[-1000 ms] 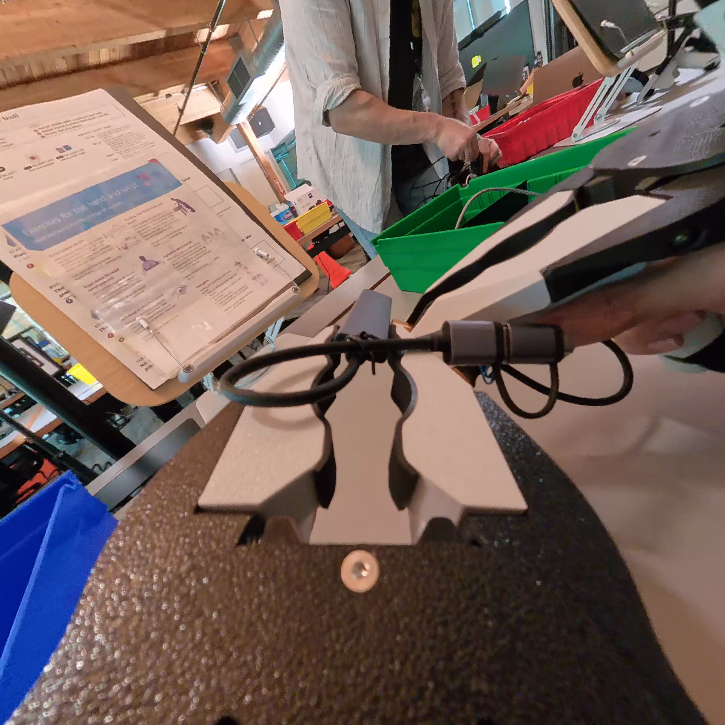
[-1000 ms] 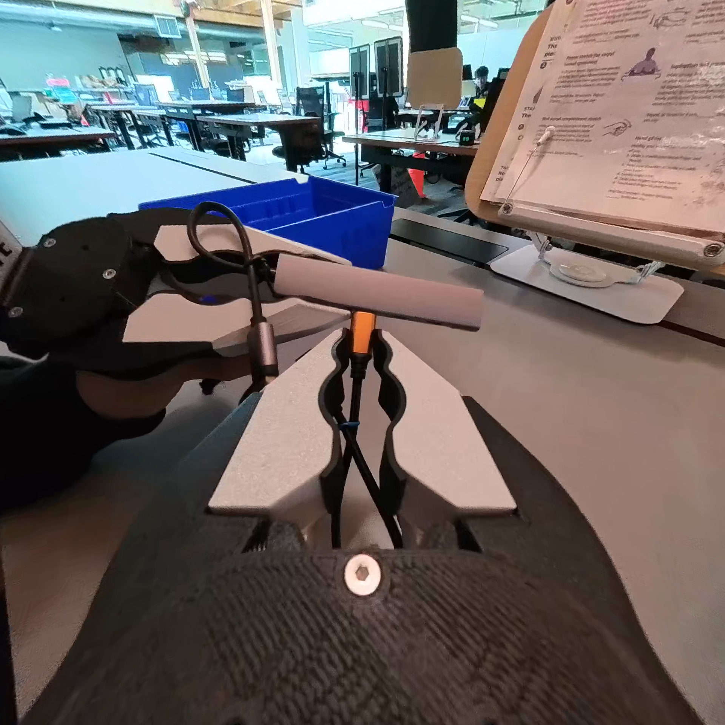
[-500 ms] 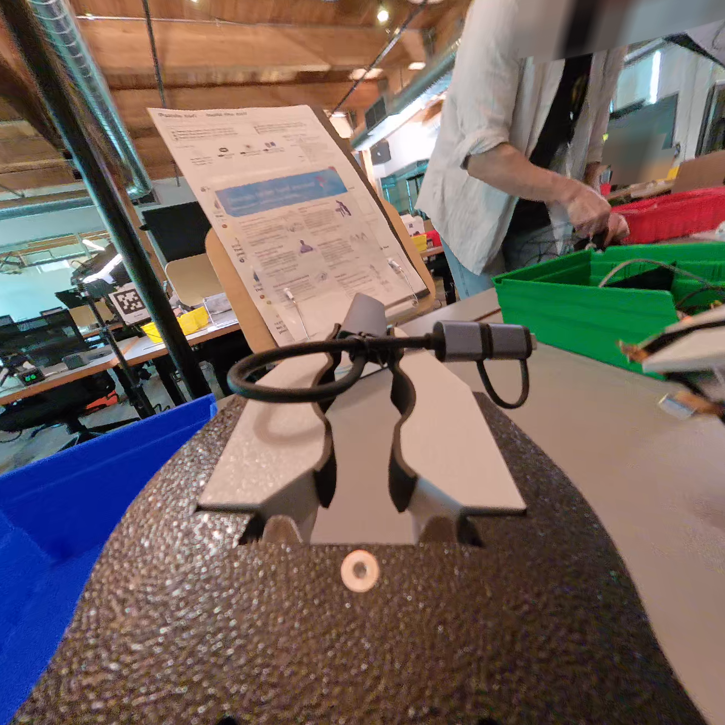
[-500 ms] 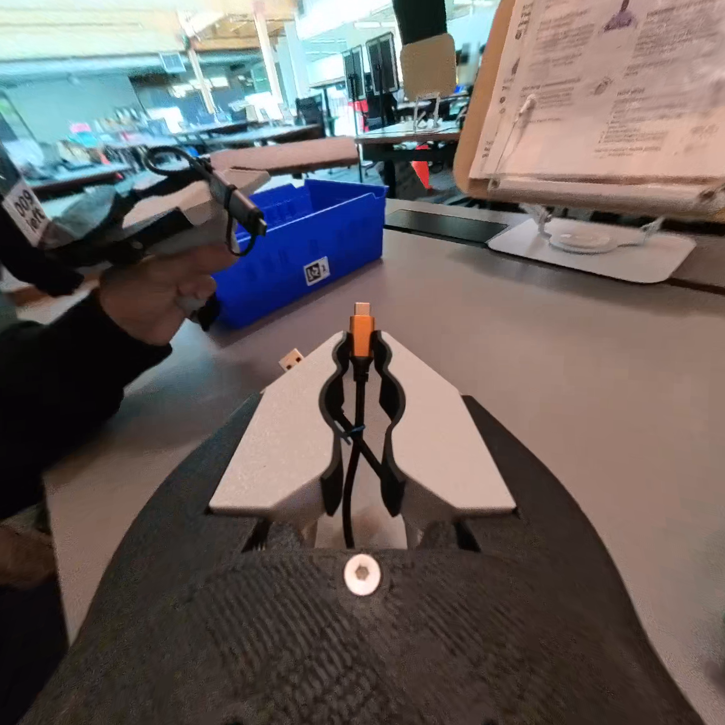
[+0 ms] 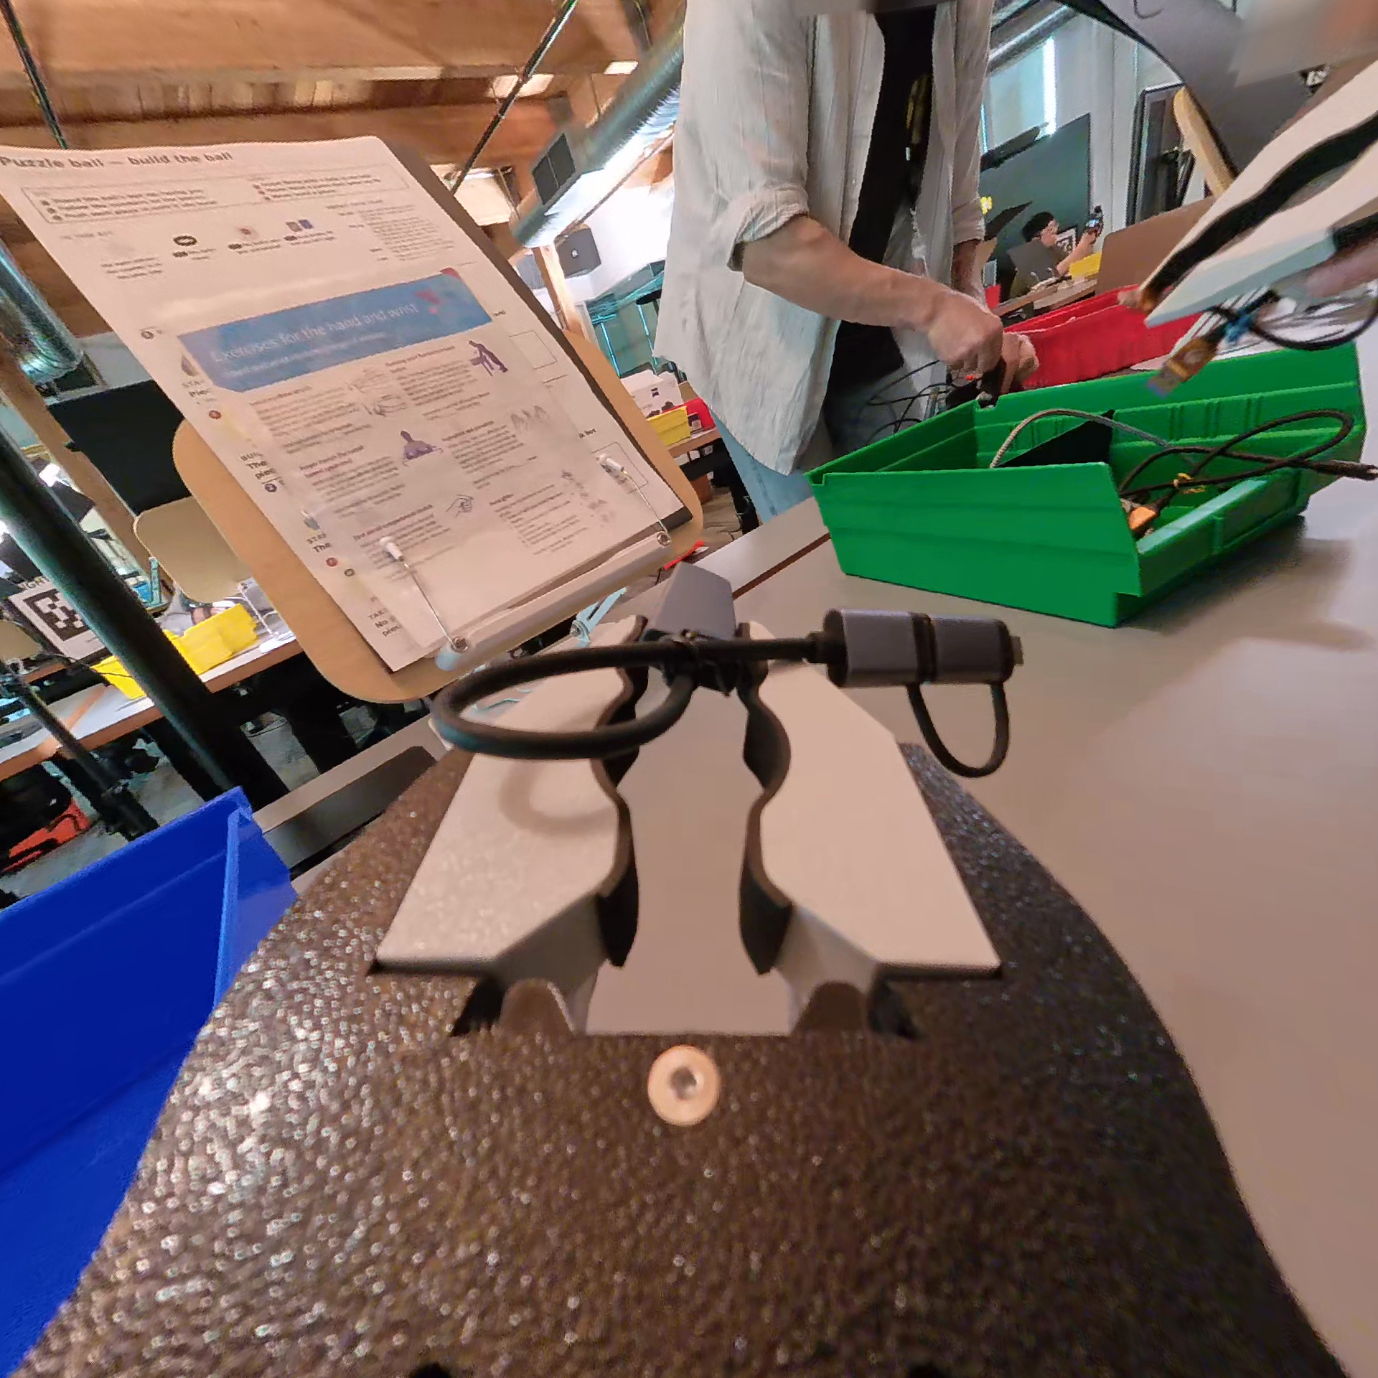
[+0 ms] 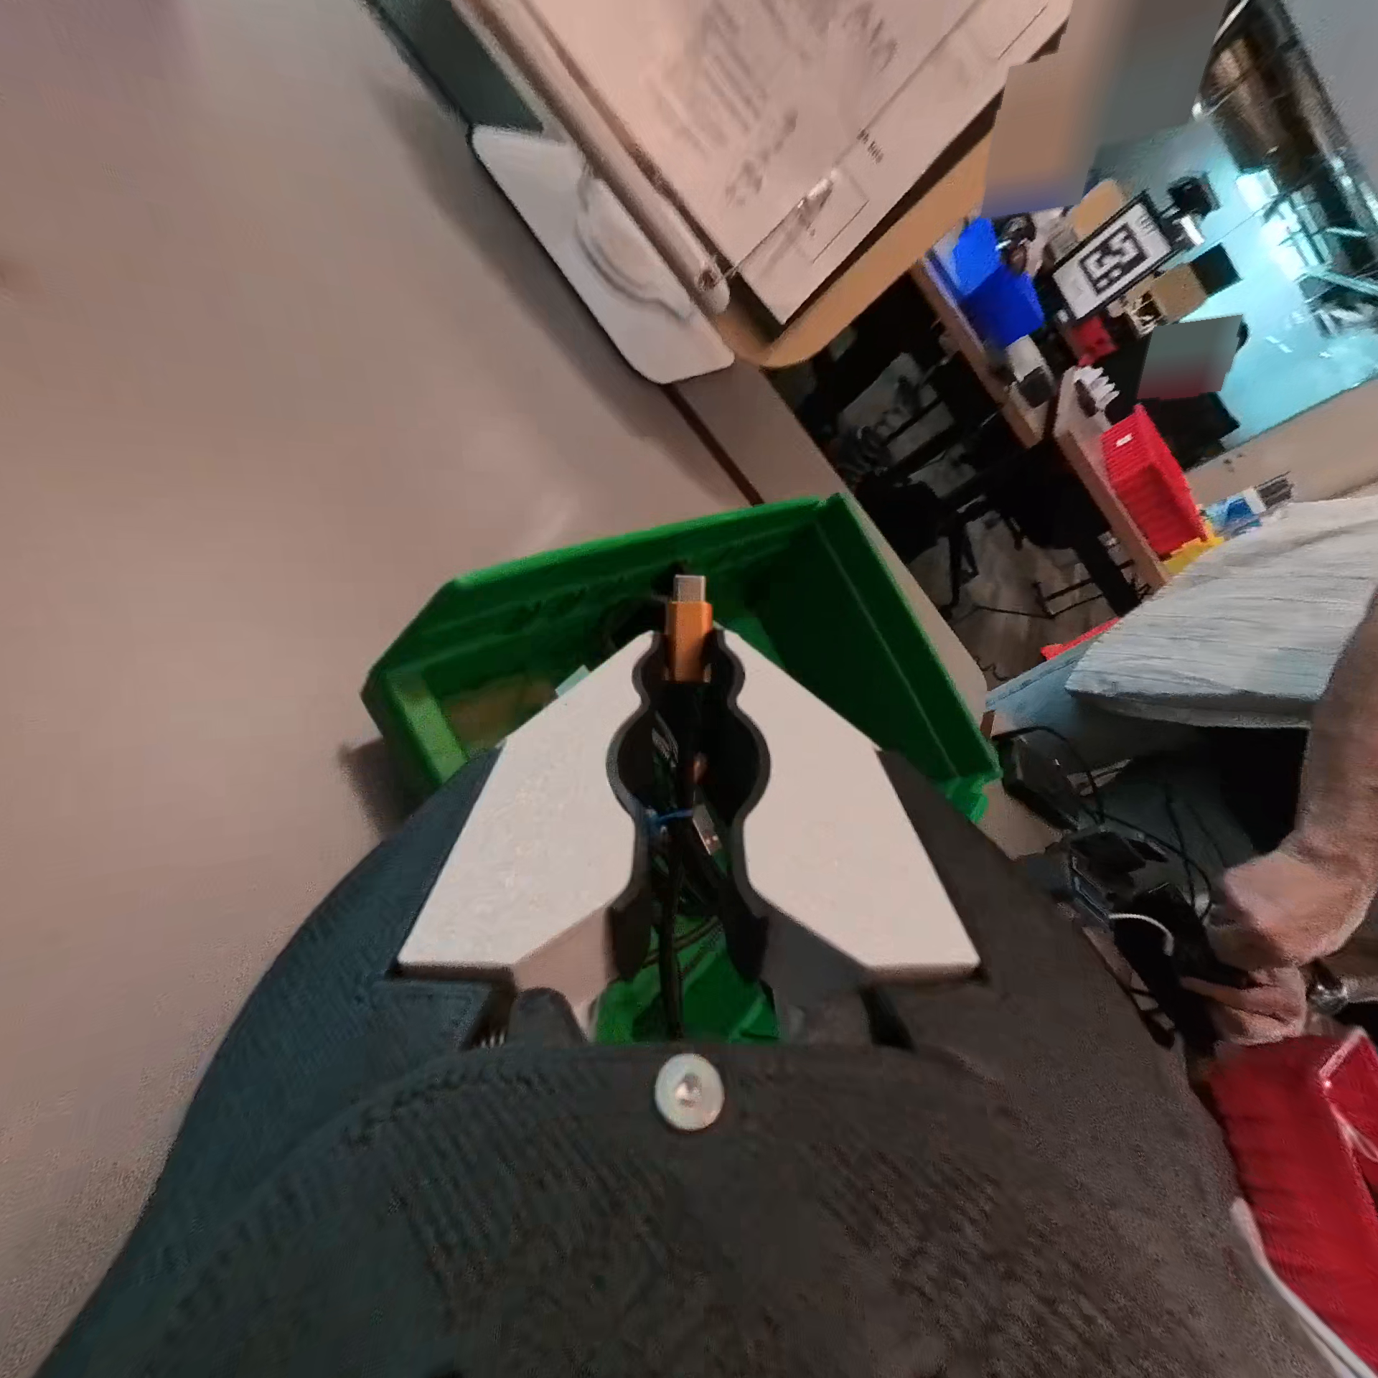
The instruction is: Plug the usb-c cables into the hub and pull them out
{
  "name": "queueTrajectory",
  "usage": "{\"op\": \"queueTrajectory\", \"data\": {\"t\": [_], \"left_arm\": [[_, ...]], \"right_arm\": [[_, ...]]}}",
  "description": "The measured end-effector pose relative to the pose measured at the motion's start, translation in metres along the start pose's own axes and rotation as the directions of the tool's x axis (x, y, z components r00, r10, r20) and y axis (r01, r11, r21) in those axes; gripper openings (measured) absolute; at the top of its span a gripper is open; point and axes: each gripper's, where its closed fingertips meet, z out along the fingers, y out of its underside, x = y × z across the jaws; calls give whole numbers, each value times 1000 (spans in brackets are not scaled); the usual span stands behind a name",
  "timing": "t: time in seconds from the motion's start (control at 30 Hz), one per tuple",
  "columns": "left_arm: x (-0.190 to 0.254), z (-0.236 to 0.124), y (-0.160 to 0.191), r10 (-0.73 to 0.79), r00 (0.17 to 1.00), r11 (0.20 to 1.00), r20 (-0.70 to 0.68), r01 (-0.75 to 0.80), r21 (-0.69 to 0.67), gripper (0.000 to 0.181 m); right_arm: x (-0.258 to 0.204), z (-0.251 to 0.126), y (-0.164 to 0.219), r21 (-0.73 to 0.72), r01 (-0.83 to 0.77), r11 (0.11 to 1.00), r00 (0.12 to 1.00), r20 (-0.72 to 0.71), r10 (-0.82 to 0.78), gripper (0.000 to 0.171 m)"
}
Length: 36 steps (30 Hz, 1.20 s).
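My left gripper (image 5: pixel 690 660) is shut on the grey hub (image 5: pixel 695 600), which sticks forward past the fingertips above the table. The hub's short black lead loops left and ends in a grey connector (image 5: pixel 921 656) pointing right. My right gripper (image 6: pixel 686 660) is shut on the orange usb-c plug (image 6: pixel 684 630); its metal tip is bare and its black cable hangs down between the fingers. The plug is over the green bin (image 6: pixel 842 596). In the left wrist view the right gripper (image 5: pixel 1268 246) is at the top right, with the orange plug (image 5: pixel 1185 365) above that bin (image 5: pixel 969 522).
A document stand with printed sheets (image 5: pixel 335 388) stands behind the hub; its white base (image 6: pixel 619 246) is on the grey table. A blue bin (image 5: pixel 112 1007) is at the left. The green bin holds more cables (image 5: pixel 1193 462). A person's hand (image 6: pixel 1268 932) works near a red bin (image 6: pixel 1327 1156). About 35 cm separates my left fingertips from my right.
The orange plug came out of the hub. My right gripper carried it right, to above the green bin. My left gripper turned away with the hub in it.
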Motion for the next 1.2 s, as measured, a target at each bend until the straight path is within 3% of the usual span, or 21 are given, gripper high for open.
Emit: {"op": "queueTrajectory", "data": {"t": [0.13, 0.27, 0.37, 0.43, 0.5, 0.6, 0.73, 0.9, 1.13, 1.2], "left_arm": [[2, 1, 4, -12, 1000, 1000, -12, 12, -14, 21], [6, 3, 9, -24, 999, 999, -35, 23, -31, 21], [13, 3, 9, -50, 995, 999, -86, 48, -26, 21], [25, 3, 6, -116, 976, 993, -186, 117, -2, 21], [49, -2, -9, -210, 900, 968, -382, 245, 46, 21], [76, -23, -40, -294, 706, 885, -644, 456, 95, 21], [88, -37, -48, -311, 567, 842, -763, 536, 56, 21], [100, -42, -48, -310, 498, 846, -810, 533, 4, 21], [105, -45, -47, -324, 451, 842, -831, 539, -36, 21], [105, -45, -47, -328, 447, 842, -832, 538, -43, 21]], "right_arm": [[-10, 35, 31, -121, 74, 990, 991, 118, -60, 11], [-3, 48, 56, -267, -121, 956, 981, 116, 156, 50], [5, 34, 21, -86, -282, 956, 948, 129, 291, 70], [-20, 18, -23, 94, -396, 913, 886, 301, 353, 79], [-66, -3, -69, 224, -476, 850, 798, 518, 310, 83], [-137, -31, -119, 354, -540, 764, 695, 699, 167, 82], [-193, -45, -158, 489, -567, 663, 693, 718, 62, 68], [-225, -35, -173, 498, -546, 674, 688, 725, 21, 55], [-228, -29, -177, 534, -494, 686, 729, 684, -8, 24], [-227, -30, -177, 553, -481, 680, 742, 670, -21, 24]]}}
